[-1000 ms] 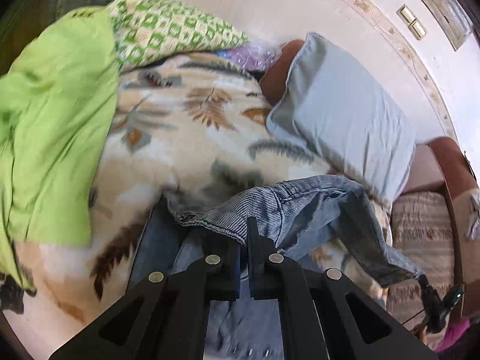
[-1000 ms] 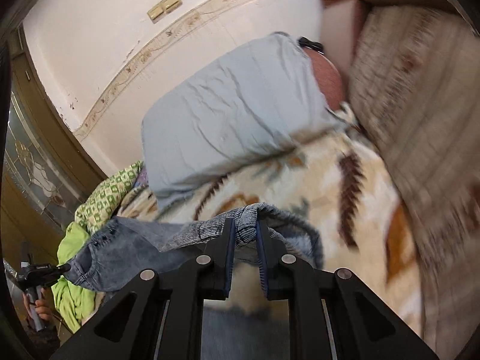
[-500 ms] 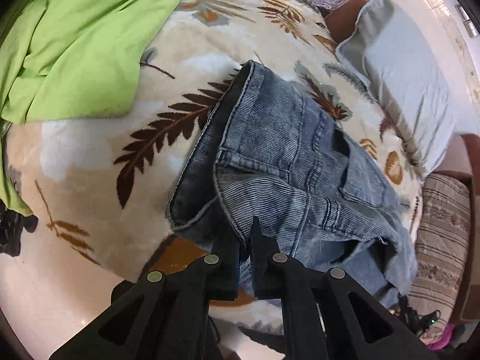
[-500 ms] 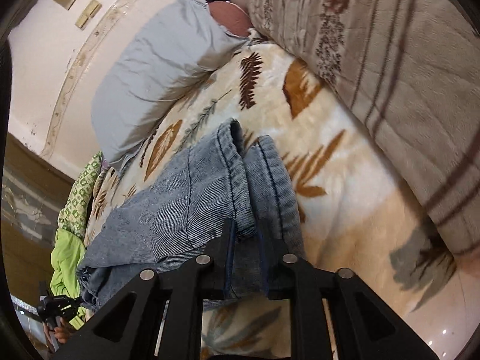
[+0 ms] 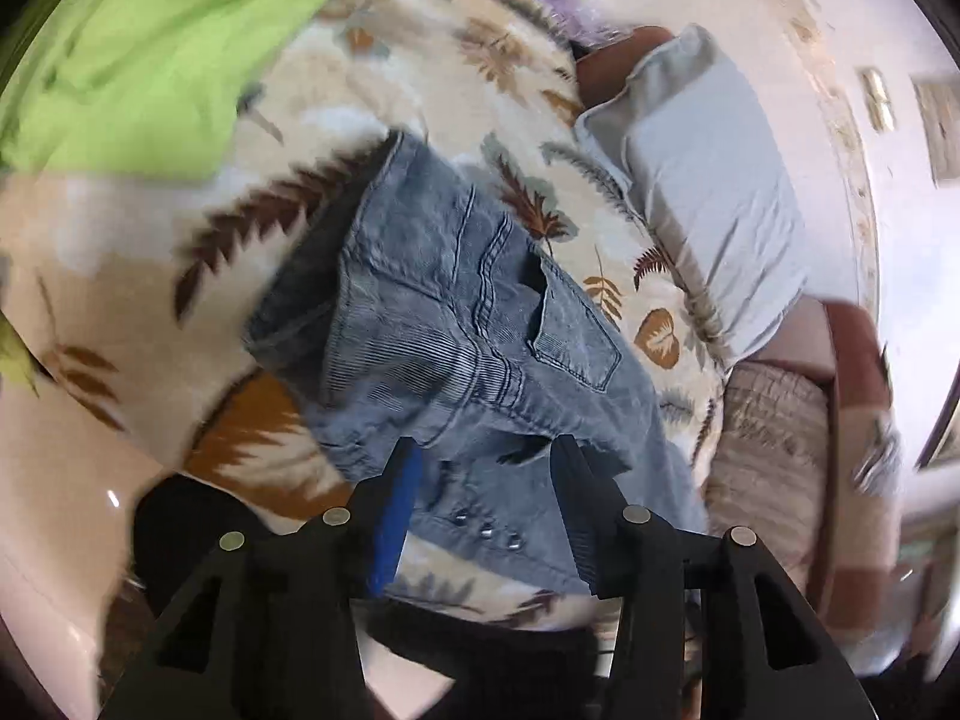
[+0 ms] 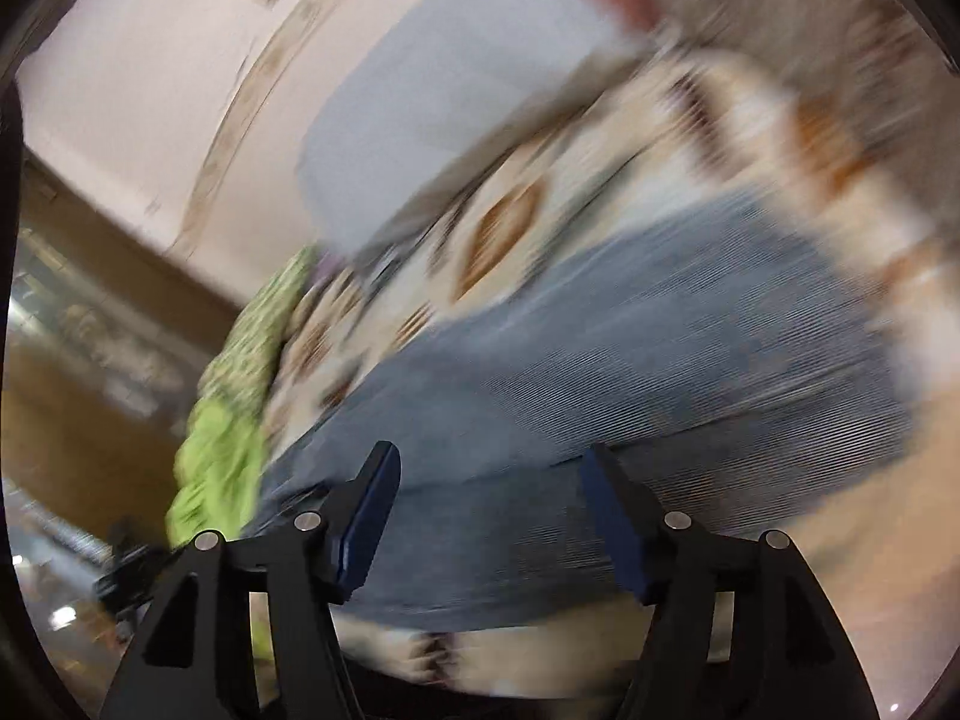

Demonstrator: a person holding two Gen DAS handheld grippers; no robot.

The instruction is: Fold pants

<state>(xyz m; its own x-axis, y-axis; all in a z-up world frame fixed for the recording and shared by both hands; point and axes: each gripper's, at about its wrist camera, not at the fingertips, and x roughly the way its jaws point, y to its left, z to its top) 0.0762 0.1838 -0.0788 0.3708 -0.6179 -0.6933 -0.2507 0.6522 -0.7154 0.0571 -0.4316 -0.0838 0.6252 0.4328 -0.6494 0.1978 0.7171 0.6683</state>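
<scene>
The leaf-print blanket (image 5: 150, 252) spreads wide, with free cloth all around the folded pants (image 5: 456, 324) lying in its middle. Beyond the pants leans a grey pillow (image 5: 708, 192). Left gripper (image 5: 483, 468) and right gripper (image 6: 489, 471) stand with jaws spread, holding nothing, at the pants' near edge.

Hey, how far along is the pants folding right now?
Done: the jeans lie doubled over on the leaf-print blanket, back pocket up. In hand: nothing; the left gripper and right gripper are open above the denim. Left: likely another fold or tidying, though the right view is blurred.
</scene>
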